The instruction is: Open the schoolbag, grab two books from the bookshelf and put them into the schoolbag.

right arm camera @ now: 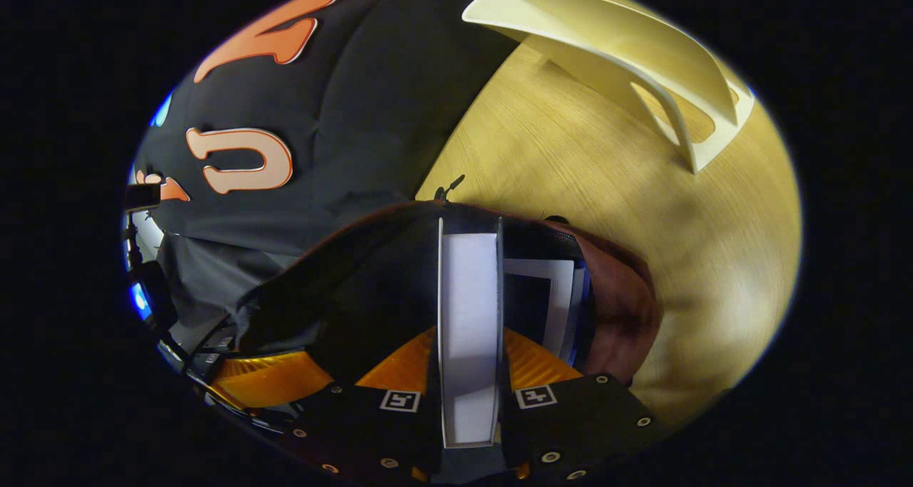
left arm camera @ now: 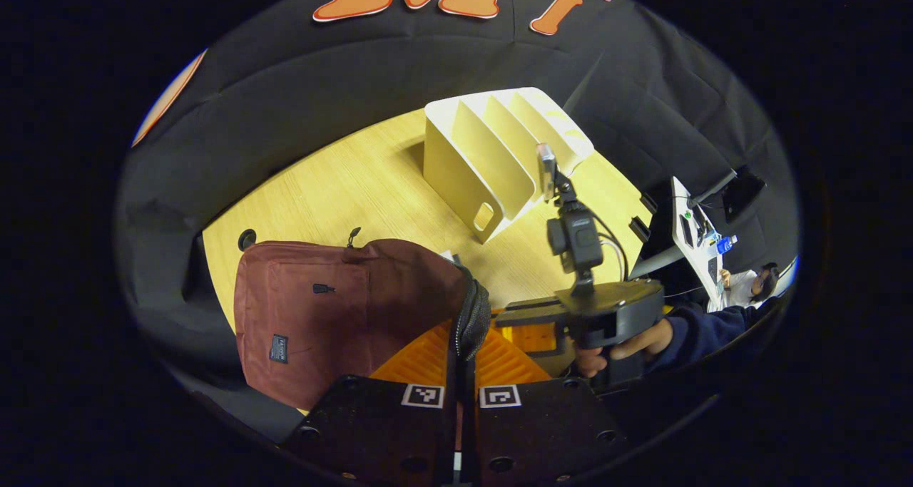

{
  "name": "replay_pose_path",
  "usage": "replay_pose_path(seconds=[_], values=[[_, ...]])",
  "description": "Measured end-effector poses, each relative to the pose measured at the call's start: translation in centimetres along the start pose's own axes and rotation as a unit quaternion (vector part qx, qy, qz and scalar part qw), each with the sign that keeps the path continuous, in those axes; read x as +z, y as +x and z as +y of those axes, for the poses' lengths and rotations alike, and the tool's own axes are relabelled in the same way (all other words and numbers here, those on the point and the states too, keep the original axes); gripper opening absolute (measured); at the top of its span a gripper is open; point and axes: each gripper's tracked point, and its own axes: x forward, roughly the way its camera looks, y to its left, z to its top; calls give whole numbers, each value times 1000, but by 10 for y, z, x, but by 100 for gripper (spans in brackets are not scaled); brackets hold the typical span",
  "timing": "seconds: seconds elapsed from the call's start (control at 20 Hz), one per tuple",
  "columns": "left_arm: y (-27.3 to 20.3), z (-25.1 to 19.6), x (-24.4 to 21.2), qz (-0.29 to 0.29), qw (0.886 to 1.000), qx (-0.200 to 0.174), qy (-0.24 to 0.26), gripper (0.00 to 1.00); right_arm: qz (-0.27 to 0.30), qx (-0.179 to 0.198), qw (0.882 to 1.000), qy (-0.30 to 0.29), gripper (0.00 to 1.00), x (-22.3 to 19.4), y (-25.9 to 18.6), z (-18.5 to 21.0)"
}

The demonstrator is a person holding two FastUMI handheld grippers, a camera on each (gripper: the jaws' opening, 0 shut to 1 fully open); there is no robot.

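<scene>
Book (right arm camera: 468, 323) between right tongs (right arm camera: 468, 344)

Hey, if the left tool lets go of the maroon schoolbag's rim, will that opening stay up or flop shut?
The schoolbag looks like soft fabric, so its rim would probably sag. The book the right tool grips inside may prop it partly open.

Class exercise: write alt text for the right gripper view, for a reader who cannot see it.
The right gripper has its jaws clamped on a white-paged book, lowering it into the open maroon schoolbag, where another book already sits. Behind, a cream bookshelf stands on the wooden table.
</scene>
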Motion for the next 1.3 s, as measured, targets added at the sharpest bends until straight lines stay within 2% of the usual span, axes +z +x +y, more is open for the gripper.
replay_pose_path(seconds=[0.1, 0.15, 0.2, 0.45, 0.55, 0.6, 0.8, 1.05, 1.3], values=[[2, 0, -2, -1, 1000, -1, -3, 4, -3, 9, 1000, -4, 34, -3, 13, -1], [2, 0, -2, -1, 1000, -1, -3, 4, -5, 10, 1000, -9, 24, -6, 19, -3], [2, 0, -2, -3, 1000, 1, -5, 4, -6, 14, 1000, -16, 35, -8, 23, -3], [2, 1, -3, -8, 1000, -5, -28, 4, 5, 5, 1000, -28, 39, -15, 42, -6], [2, 2, -1, -16, 999, -13, -41, 4, 9, -36, 999, -40, 42, -16, 36, -16], [2, 4, 1, -22, 998, -13, -49, 4, 7, -41, 998, -55, 52, -14, 27, -17], [7, 7, 0, -32, 999, -9, -43, 4, -31, -90, 987, -127, 68, 12, -22, -33], [17, 0, -5, -36, 998, -7, -43, 4, -68, -133, 977, -154, 81, 39, -84, -51], [32, -12, -11, -40, 996, 22, -71, 7, -79, -155, 965, -194, 97, 61, -139, -67]])
